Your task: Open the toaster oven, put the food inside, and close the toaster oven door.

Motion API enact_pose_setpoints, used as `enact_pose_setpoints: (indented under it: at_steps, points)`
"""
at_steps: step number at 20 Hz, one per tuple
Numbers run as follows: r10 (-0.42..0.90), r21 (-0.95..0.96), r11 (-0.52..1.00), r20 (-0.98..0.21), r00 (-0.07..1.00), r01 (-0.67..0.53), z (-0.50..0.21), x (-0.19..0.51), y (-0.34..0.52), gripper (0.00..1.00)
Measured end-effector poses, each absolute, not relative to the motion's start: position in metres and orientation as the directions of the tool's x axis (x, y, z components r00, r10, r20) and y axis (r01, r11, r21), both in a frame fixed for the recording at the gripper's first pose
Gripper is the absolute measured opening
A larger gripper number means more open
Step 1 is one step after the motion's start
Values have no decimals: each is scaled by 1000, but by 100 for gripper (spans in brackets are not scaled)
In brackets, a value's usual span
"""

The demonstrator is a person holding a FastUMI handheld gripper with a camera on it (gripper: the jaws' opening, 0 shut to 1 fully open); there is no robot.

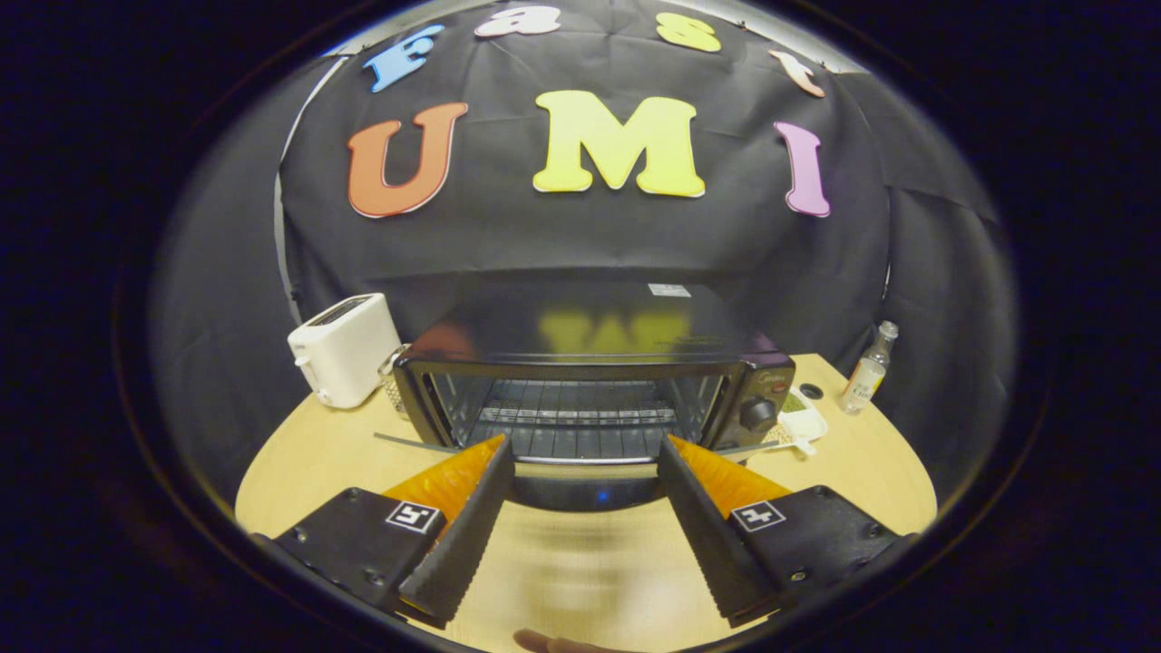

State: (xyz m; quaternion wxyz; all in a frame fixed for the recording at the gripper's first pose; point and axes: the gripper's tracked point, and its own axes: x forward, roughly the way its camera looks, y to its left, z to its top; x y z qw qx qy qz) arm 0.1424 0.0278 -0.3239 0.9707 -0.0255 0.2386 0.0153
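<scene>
One round wooden counter (pixel 272 481), pale, across the lower half of the frame. One toaster oven (pixel 594 381), black, at frame centre on the counter, by far the largest thing there. Door (pixel 585 485) dropped fully open, lying flat toward the camera, with its glass dark between the two fingertips. Inside, one wire rack (pixel 576 417), bare as far as can be seen. One control knob (pixel 757 414) on the right front panel, with a small red spot above it.

One white pop-up toaster (pixel 345 349) left of centre, just beside the oven's left wall. One small metallic object wedged between the two, too hidden to name. One white tray (pixel 803 424) at the oven's right side, holding something greenish and something pale; likely the food, though too small to tell. One small dark cap or disc (pixel 811 391) just behind that tray. One clear glass bottle (pixel 869 367) at right of frame, upright, well apart from the oven, near the counter's edge.

One claw (pixel 585 453) at lower centre, spread wide, released, grasping nothing. Fingertips level with the open door's outer corners; touching or just above, cannot tell. Nothing in the way between claw and oven cavity. One fingertip of a person (pixel 553 644) at the bottom of the frame.
</scene>
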Motion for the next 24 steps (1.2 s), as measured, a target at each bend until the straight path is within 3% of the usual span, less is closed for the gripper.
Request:
enact_pose_setpoints:
  at_steps: [16,22,24]
  points:
    - [23,-12,999,-438,899,-31,-404,70,20,100]
    - [17,4,1000,-599,801,-19,-477,48,24,100]
    - [13,-15,1000,-547,837,-25,-467,51,33,100]
